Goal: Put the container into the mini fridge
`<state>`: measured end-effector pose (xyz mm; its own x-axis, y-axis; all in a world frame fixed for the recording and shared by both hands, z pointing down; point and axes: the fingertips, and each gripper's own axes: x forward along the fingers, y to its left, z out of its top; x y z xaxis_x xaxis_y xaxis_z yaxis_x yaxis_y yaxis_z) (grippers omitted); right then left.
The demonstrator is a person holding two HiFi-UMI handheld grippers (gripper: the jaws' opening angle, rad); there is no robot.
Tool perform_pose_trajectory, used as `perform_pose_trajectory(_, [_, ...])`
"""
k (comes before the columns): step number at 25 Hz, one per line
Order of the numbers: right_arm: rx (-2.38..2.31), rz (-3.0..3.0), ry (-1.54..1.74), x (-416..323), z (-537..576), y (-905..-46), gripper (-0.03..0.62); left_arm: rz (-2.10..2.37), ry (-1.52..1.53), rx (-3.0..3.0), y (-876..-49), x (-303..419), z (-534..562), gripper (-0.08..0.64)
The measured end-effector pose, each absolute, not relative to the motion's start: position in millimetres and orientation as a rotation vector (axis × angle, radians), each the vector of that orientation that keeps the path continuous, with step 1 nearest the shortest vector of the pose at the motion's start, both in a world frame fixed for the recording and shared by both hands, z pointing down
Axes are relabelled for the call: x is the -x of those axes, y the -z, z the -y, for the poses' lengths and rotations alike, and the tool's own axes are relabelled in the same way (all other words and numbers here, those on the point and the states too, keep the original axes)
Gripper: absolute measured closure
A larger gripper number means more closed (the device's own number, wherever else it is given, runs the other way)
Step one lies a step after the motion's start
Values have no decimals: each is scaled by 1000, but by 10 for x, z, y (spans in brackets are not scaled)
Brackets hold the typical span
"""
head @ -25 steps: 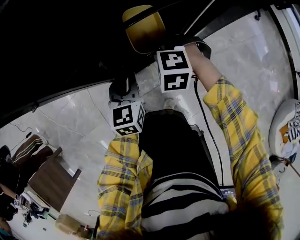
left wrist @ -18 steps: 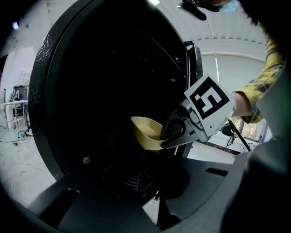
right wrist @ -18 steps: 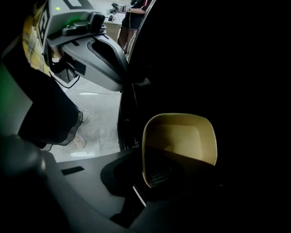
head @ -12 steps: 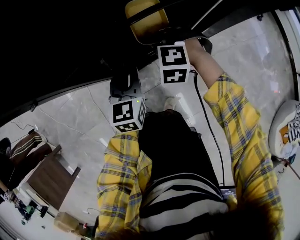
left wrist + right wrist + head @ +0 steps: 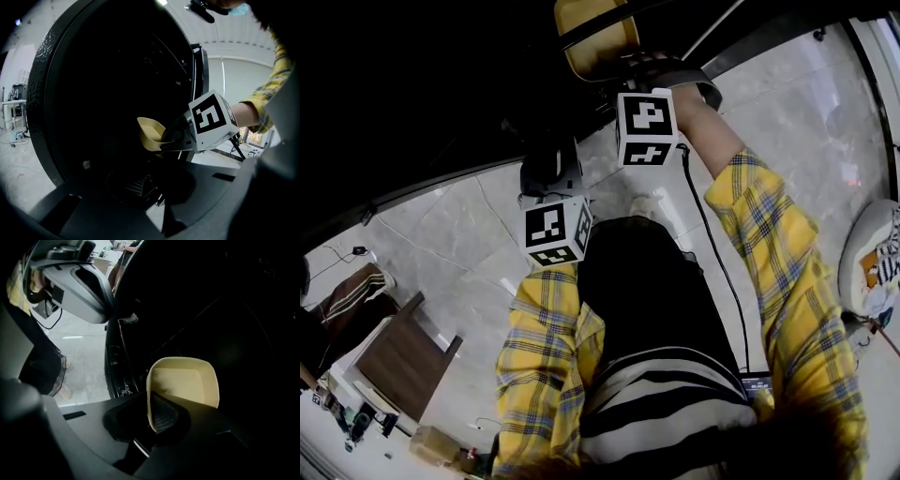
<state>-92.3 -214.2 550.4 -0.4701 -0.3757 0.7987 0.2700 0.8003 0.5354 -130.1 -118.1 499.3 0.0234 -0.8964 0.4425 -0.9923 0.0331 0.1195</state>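
"Where was the container (image 5: pixel 185 380)?"

"At the dark mouth of the mini fridge (image 5: pixel 225 296). It was tipped, with its pale open side facing the right gripper view."

"What held it?"

"The right gripper (image 5: pixel 157 416). Its jaws pinched the near wall, one pad inside and one outside."

"And the left gripper (image 5: pixel 150 187)?"

"Just beside the fridge, nearer the person, above the pale tiled floor (image 5: pixel 469 234). Its jaws were drawn together on nothing."

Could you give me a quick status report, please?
Right gripper clamped on container rim. Left gripper empty, gap unclear. Container at mini fridge opening; interior too dark to check.
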Motion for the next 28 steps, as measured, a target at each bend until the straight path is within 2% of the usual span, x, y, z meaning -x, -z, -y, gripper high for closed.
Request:
perform_pose_trajectory(13, [-127, 1948, 708, 912, 2198, -5543, 557, 1924, -332, -1897, -5008, 1313, 1165, 529])
perform_pose_trajectory(19, [-174, 1978, 703, 937, 2213, -5536, 500, 1924, -328, -1896, -5036, 1337, 1158, 529])
perform_pose_trajectory(28, [-256, 2039, 680, 898, 2123, -5303, 500, 1922, -311, -1913, -4901, 1338, 1168, 529])
